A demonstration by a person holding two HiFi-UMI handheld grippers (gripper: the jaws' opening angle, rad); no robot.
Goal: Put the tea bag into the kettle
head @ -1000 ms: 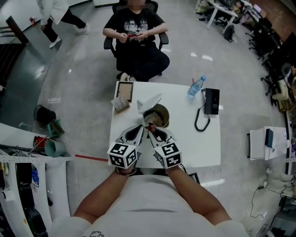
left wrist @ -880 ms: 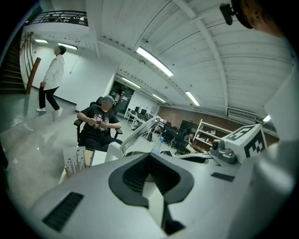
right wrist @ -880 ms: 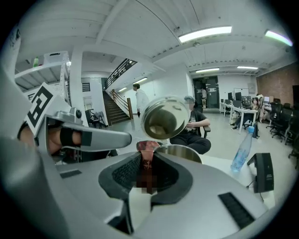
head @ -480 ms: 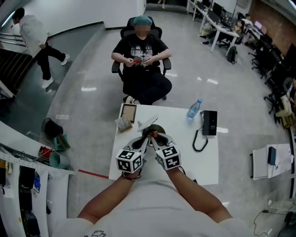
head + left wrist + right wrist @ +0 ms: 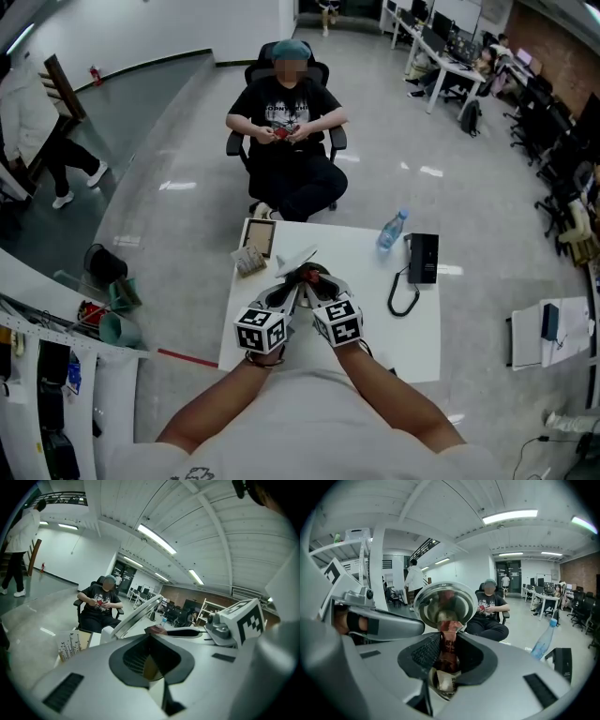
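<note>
Currently right tool (image 5: 315, 278) pinches the red tea bag (image 5: 449, 645) upright, jaws narrow and just easing wider, directly over the kettle (image 5: 445, 603), whose mirrored lid stands raised just ahead of it. Left tool (image 5: 287, 285) sits close beside, jaws together, above the white desk (image 5: 412, 328)

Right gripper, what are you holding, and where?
The right gripper pinches the red tea bag by its near part; the far end pokes out past the jaws.
</note>
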